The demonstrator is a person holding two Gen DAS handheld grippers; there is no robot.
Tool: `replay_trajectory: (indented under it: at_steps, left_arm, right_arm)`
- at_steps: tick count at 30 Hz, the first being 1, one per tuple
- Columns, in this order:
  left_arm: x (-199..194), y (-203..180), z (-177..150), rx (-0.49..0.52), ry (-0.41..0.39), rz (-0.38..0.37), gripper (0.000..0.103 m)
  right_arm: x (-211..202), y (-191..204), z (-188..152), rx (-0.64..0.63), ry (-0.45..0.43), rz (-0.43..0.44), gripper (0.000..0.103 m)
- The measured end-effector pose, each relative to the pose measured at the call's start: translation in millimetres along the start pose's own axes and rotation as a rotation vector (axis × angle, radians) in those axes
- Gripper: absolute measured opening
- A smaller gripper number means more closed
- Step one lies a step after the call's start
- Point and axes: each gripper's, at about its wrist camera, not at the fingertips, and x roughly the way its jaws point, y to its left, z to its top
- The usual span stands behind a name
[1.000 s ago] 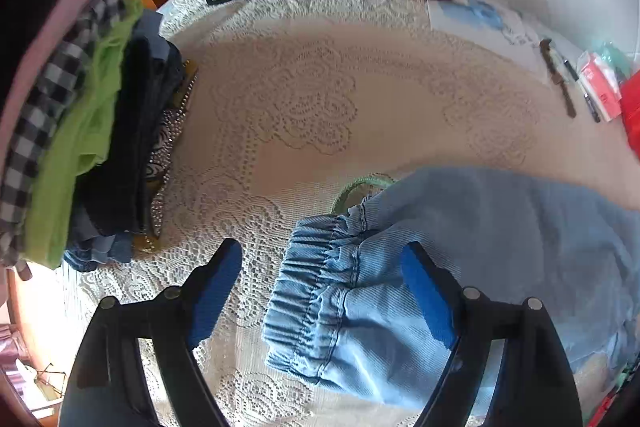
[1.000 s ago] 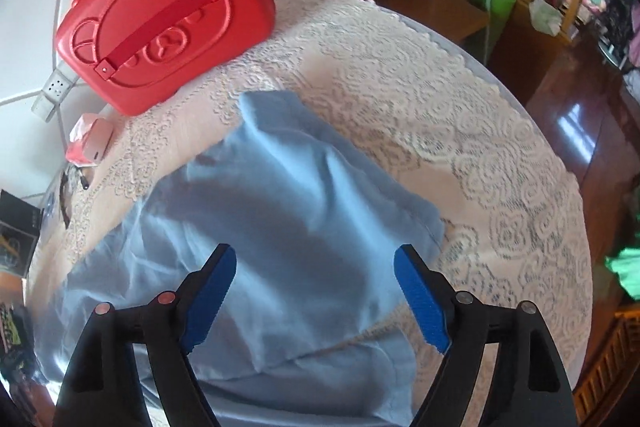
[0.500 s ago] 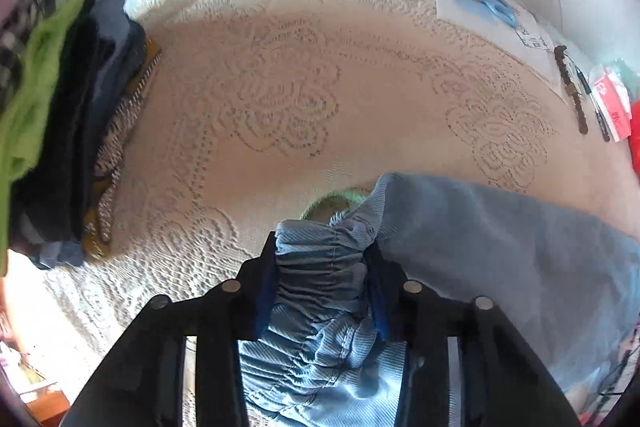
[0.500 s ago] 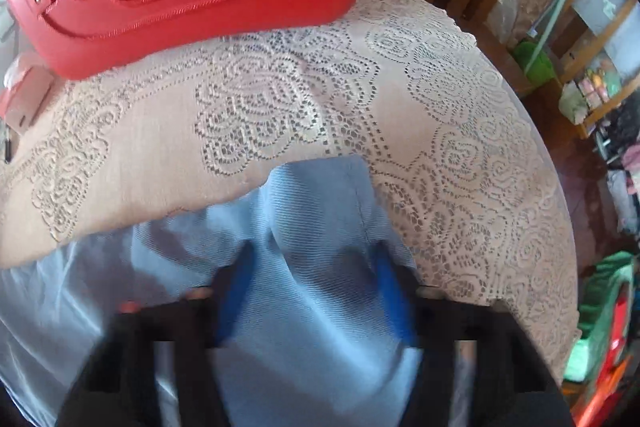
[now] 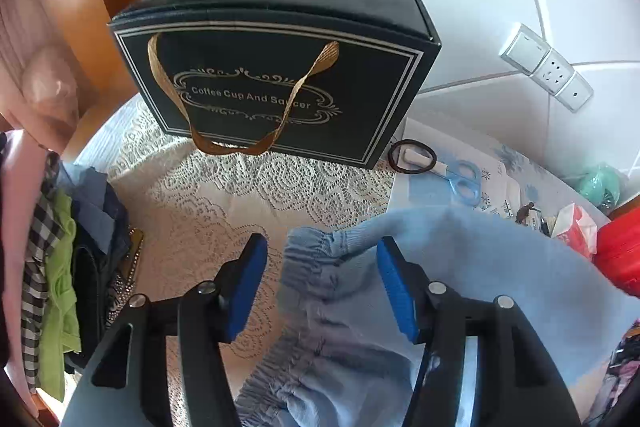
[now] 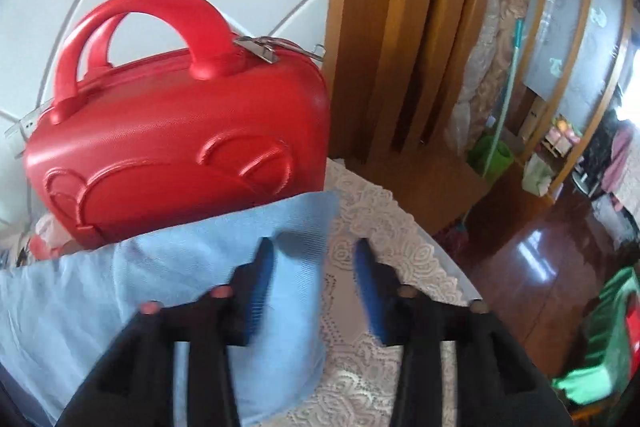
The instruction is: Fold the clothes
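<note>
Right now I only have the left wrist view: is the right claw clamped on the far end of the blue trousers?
Observer: No, the right claw is open, with nothing pinched.
Operator: Where is the cloth, then?
Observer: The blue trousers lie under one finger only; the other is over bare lace tablecloth.
Operator: Anything beyond the hem?
Observer: The red case stands just behind the hem corner; contact is unclear.

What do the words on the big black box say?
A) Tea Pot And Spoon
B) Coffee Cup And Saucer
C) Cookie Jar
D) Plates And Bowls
B: the black box standing at the back of the lace tablecloth has "Coffee Cup And Saucer" printed in pale letters inside a curly frame, behind its gold ribbon handle.
</note>
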Motion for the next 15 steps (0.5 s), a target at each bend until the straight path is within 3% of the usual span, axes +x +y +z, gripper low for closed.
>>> replay_trajectory:
  at_steps: [1,4,9,15]
  left_arm:
    - [-2.5,0.6,-3.7,0.009,0.001,0.001,0.059]
    - [-9.1,7.3,-28.6,0.067,0.0,0.052,0.08]
    - [-5.7,24.6,-100.8,0.151,0.084,0.098,0.081]
    - [25.0,33.5,-166.9,0.181,0.154,0.102,0.081]
  right_arm:
    - [-2.3,-2.0,-2.9,0.021,0.004,0.022,0.084]
    - [-16.6,-11.2,-22.4,0.055,0.027,0.091,0.084]
    - [-42.5,-39.7,-89.2,0.124,0.136,0.216,0.086]
    - [-73.8,-80.9,-182.6,0.176,0.257,0.188,0.084]
